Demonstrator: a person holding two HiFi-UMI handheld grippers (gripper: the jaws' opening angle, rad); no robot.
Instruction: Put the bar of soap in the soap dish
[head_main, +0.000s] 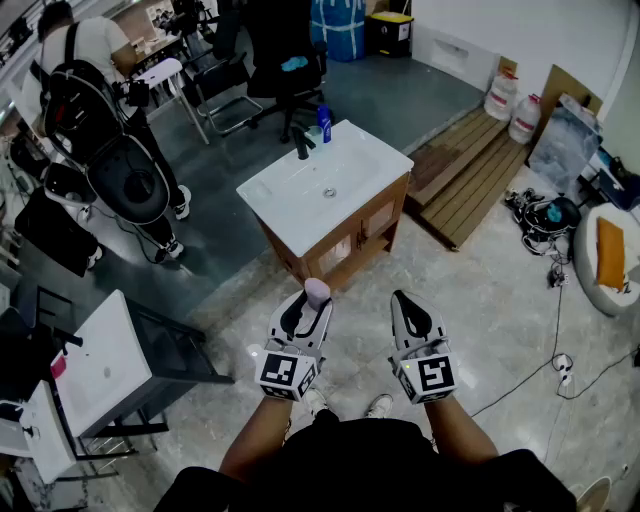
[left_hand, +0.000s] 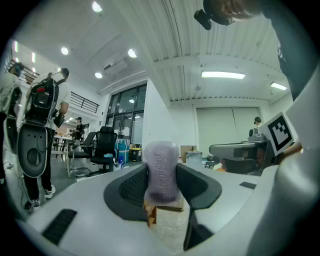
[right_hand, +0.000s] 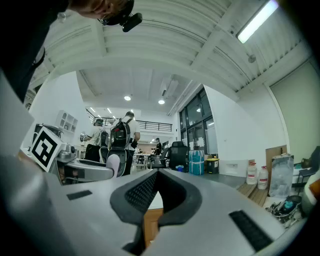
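Left hand-held gripper (left_hand: 162, 187) clamps rounded lilac soap (left_hand: 161, 160).

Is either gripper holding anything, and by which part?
The left gripper clamps the pale purple oblong soap bar by the sides of its lower half; the right gripper holds nothing.

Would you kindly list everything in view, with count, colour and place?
soap: one, lilac, upright between the left gripper's jaws
basin: one, white, on a wooden cabinet ahead
tap: one, black, at the basin's back edge
bottle: one, blue, beside the tap
jugs: two, white, far right
planks: several, brown, lying right of the cabinet
chairs: at least two, black, beyond the basin
stand: one, white top, dark frame, lower left
bystander: one, white top, black backpack, upper left
left gripper: one, white, shut on the soap
right gripper: one, white, shut, empty
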